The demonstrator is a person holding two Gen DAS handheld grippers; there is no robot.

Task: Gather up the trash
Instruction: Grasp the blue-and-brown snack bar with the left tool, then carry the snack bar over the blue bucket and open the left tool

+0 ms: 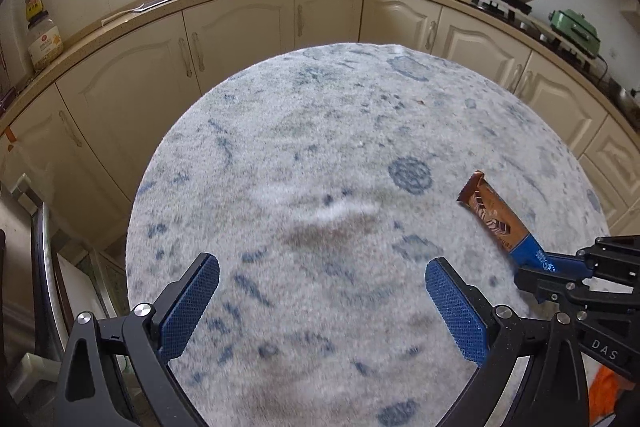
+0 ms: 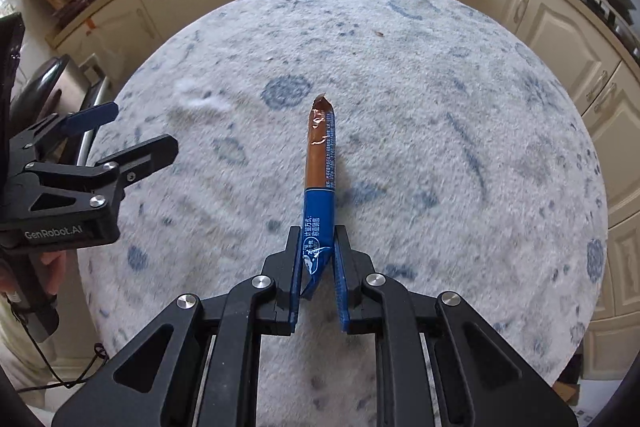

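Pinched by its blue end, the snack wrapper [image 2: 321, 163] is held clear above the worktop [image 2: 440, 107] by the right hand-held gripper [image 2: 318, 255], presumably for carrying to the trash. The left hand-held gripper [image 1: 322, 293] is kept wide open and empty, likely ready for another piece.

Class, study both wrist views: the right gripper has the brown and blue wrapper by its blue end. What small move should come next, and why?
Probably carry the wrapper away from the round table toward wherever trash is collected; no bin shows in either view. The right gripper is shut on the wrapper's blue end, the rest sticks out free, and the left gripper is open and empty, so no regrasp seems needed.
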